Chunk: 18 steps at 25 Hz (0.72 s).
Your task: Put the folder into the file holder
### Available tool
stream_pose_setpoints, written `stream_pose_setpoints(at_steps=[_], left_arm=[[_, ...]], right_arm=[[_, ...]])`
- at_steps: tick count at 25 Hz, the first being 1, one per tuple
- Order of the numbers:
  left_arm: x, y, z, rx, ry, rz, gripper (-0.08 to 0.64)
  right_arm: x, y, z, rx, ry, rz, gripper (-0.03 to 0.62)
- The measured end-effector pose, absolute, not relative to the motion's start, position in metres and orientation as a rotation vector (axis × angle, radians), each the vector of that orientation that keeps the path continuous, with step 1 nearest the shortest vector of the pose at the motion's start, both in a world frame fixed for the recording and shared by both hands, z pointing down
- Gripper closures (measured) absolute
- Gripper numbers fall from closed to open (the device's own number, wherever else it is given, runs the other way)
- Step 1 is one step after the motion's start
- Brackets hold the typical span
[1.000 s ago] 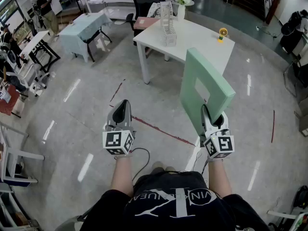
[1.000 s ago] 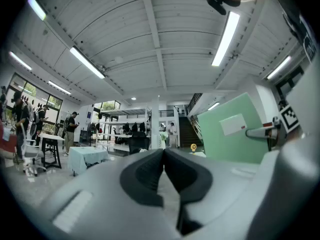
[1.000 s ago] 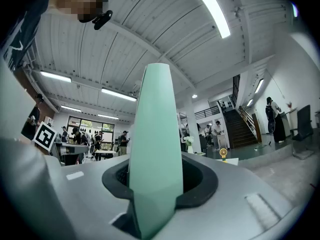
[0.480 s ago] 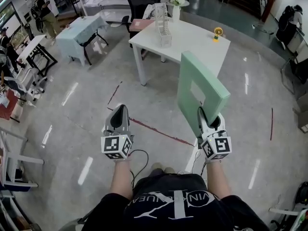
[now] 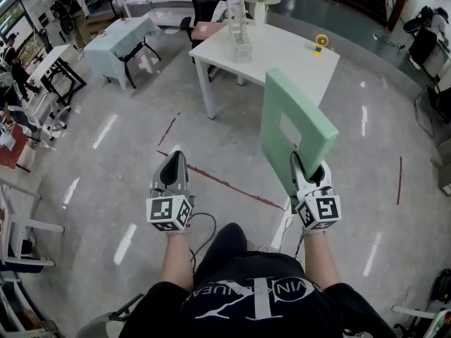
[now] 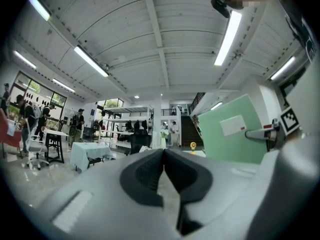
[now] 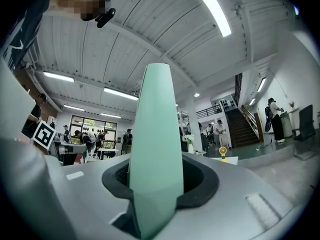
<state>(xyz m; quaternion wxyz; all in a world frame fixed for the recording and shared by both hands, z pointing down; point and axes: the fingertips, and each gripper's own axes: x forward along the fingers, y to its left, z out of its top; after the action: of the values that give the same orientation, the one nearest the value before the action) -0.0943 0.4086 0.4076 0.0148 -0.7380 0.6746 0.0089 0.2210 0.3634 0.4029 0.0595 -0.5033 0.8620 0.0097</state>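
gripping the green folder [image 5: 280, 108] upright, right gripper [image 5: 308, 169] jaws clamp it; left gripper [image 5: 175, 158] jaws together, empty.

The head camera is looking steeply down from above and behind the left gripper [image 5: 175, 157] and right gripper [image 5: 309, 164]. Each gripper camera is sitting close behind its jaws, facing forward and upward. All three are sharing the green folder [image 5: 296, 129] and yellow fan [image 5: 322, 44] ahead.
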Motion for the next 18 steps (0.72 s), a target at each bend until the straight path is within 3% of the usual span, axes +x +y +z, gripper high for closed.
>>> stream_pose_setpoints(at_steps=[18], left_arm=[[-0.112, 0.272, 0.415, -2.319, 2.102, 0.040, 0.560]], right_arm=[[0.205, 0.230, 0.403, -1.524, 2.613, 0.038, 0.414]])
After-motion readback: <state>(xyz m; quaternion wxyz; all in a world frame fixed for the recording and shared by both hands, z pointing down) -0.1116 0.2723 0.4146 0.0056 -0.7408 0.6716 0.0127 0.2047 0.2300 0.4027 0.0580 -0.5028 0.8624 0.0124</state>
